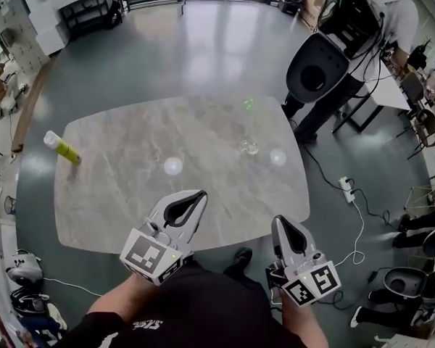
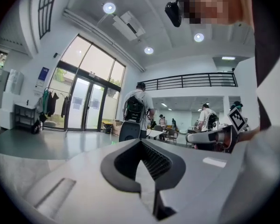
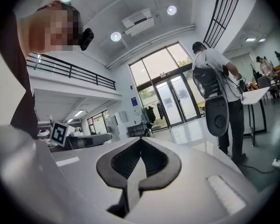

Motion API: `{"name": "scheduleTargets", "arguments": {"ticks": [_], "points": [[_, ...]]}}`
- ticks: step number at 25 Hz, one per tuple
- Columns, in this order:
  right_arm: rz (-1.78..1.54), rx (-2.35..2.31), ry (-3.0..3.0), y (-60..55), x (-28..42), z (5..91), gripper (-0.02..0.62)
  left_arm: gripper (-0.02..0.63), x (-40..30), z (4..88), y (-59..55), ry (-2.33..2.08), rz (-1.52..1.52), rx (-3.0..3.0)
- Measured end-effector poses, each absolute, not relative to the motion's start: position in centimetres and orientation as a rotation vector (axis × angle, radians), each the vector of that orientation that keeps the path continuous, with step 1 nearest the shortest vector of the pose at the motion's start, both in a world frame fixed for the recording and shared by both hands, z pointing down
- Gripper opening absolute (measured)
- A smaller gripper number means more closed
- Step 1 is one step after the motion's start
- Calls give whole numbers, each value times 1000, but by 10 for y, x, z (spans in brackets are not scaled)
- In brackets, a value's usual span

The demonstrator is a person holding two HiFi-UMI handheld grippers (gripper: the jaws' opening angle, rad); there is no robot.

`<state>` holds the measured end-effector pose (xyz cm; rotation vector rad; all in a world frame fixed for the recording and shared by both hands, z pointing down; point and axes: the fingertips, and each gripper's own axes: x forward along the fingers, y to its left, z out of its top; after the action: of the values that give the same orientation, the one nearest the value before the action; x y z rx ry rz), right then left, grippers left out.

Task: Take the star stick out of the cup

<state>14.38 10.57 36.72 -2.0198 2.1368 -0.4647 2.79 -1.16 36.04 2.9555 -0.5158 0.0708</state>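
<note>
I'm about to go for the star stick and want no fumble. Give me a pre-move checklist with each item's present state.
1. Cup standing on the table: ok, as far as the head view shows.
2. Star stick located: cannot tell. Only a small green shape shows beyond the cup, and no stick can be traced.
3. Right gripper empty: ok, its jaws are together on nothing.
4. Right gripper open for a grasp: not ok, it is shut.
5. Left gripper empty: ok, it is shut on nothing.
6. Bottle out of the way: ok, it is at the table's far left edge, well apart from the cup.
</note>
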Motion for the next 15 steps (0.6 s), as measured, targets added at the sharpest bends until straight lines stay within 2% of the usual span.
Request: {"name": "scheduleTargets", "arguments": {"ticks": [7, 11, 15], "points": [[-523, -1840, 2376, 99, 199, 376, 17, 0, 74, 360, 7, -742, 87, 2891], [-573, -1768, 2454, 68, 219, 381, 55, 0, 87, 357, -2, -826, 67, 2864], [-570, -1749, 2535, 31, 222, 387, 64, 0, 84, 357, -23, -888, 44, 2851]]}}
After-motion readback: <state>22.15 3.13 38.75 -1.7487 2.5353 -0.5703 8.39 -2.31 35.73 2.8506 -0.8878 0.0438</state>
